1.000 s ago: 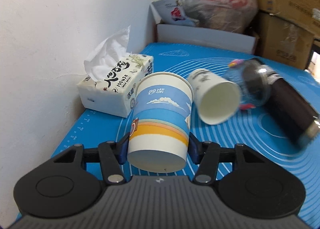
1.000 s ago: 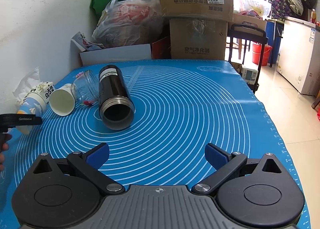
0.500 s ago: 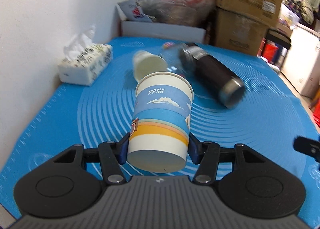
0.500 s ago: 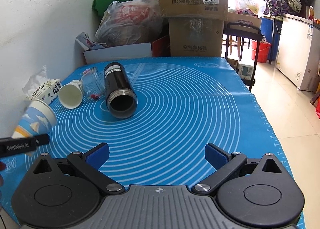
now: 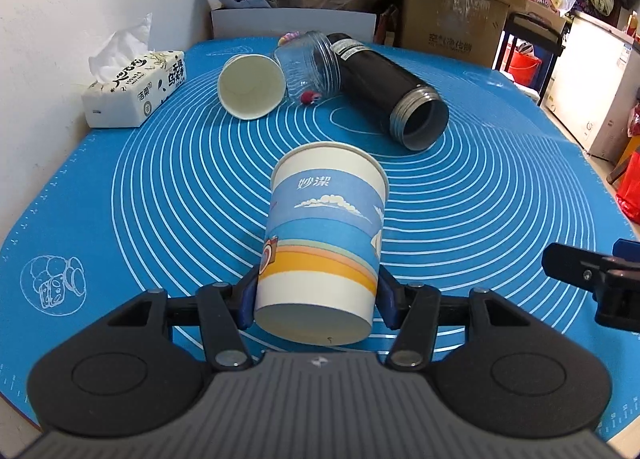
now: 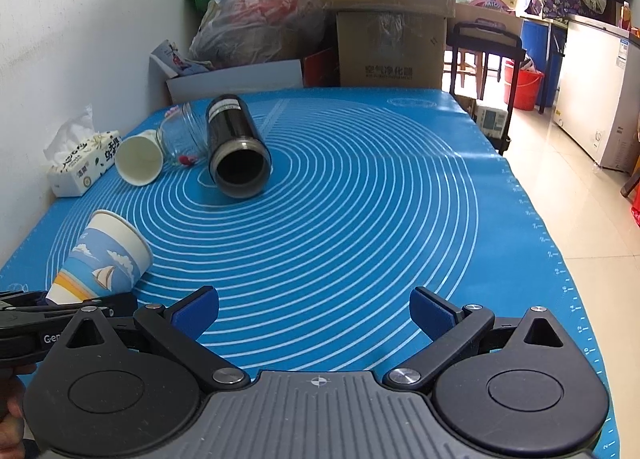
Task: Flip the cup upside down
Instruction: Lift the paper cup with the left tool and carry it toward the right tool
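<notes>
Cup (image 5: pixel 322 243) in question is the printed paper one, and your left tongs (image 5: pixel 316 299) pinch it low on its wall, near the base, one blue pad on each side; it hangs tilted above the blue mat (image 5: pixel 500 219), mouth pointing away from you and slightly up, as the right wrist view confirms (image 6: pixel 102 259). Judge it as very light and thin-walled: paper gives under pressure, so a hard squeeze would likely dent it, while a loose one may let the smooth coated wall slip as you roll your wrist. The base ring is probably the stiffest part, so your present hold looks sensible, and it leaves the rim free to meet the surface. Your right tongs (image 6: pixel 314 311) are spread wide with nothing between them, hovering over the near edge of the mat. Well apart from your cup, toward the wall, lie a plain white cup (image 5: pixel 252 85), a glass jar (image 5: pixel 310 61) and a black flask (image 5: pixel 388 89), all on their sides, with a tissue pack (image 5: pixel 134 89) beside them; there is bare mat below to set the rim down flat
</notes>
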A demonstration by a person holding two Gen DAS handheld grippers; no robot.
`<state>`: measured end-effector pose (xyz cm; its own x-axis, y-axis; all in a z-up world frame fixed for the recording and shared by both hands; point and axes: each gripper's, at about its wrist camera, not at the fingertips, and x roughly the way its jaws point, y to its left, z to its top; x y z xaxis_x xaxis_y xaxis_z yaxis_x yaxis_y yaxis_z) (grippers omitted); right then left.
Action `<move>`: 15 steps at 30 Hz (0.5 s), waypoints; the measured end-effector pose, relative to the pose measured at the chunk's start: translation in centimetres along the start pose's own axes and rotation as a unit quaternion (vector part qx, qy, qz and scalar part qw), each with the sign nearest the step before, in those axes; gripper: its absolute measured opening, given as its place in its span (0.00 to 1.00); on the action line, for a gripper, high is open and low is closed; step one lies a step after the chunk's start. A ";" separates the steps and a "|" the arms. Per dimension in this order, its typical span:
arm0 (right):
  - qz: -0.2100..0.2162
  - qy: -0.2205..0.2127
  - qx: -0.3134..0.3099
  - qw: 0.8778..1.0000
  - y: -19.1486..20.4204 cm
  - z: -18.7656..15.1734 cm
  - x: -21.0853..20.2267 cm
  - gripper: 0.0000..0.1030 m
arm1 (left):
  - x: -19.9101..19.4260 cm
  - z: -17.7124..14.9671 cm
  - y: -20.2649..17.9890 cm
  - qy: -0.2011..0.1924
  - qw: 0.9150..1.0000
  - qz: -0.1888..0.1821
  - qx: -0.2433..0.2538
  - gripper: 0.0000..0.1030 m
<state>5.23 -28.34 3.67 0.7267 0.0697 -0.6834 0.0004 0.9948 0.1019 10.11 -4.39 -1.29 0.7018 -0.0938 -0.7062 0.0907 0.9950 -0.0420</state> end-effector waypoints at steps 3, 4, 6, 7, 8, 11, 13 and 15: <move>-0.001 0.002 0.001 1.000 0.0 -0.1 0.2 1.00 | 0.2 -0.2 -0.1 0.006 1.000 -0.001 0.003 0.58; -0.001 0.002 0.002 1.000 0.0 -0.1 0.2 1.00 | 0.2 -0.2 -0.1 0.006 1.000 -0.003 0.002 0.59; -0.001 0.003 0.001 1.000 0.0 -0.2 0.3 1.00 | 0.2 -0.2 0.0 0.006 1.000 -0.012 -0.003 0.65; -0.001 0.003 0.000 1.000 0.1 -0.2 0.3 1.00 | 0.1 -0.2 -0.1 0.007 1.000 -0.015 -0.005 0.67; 0.000 0.004 -0.001 1.000 0.1 -0.2 0.3 1.00 | 0.1 -0.3 -0.1 0.006 1.000 -0.016 -0.004 0.67; 0.000 0.004 -0.004 1.000 0.2 -0.1 0.3 1.00 | 0.1 -0.3 -0.2 0.008 1.000 -0.014 -0.003 0.77; 0.000 0.003 -0.004 1.000 0.2 -0.1 0.3 1.00 | 0.1 -0.3 -0.1 0.009 1.000 -0.015 -0.009 0.77; 0.000 0.002 -0.005 1.000 0.2 -0.1 0.3 1.00 | 0.1 -0.3 -0.1 0.009 1.000 -0.015 -0.012 0.77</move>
<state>5.38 -28.13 3.43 0.7237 0.0695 -0.6866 -0.0064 0.9955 0.0940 9.98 -4.45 -1.52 0.6865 -0.1231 -0.7166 0.0950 0.9923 -0.0794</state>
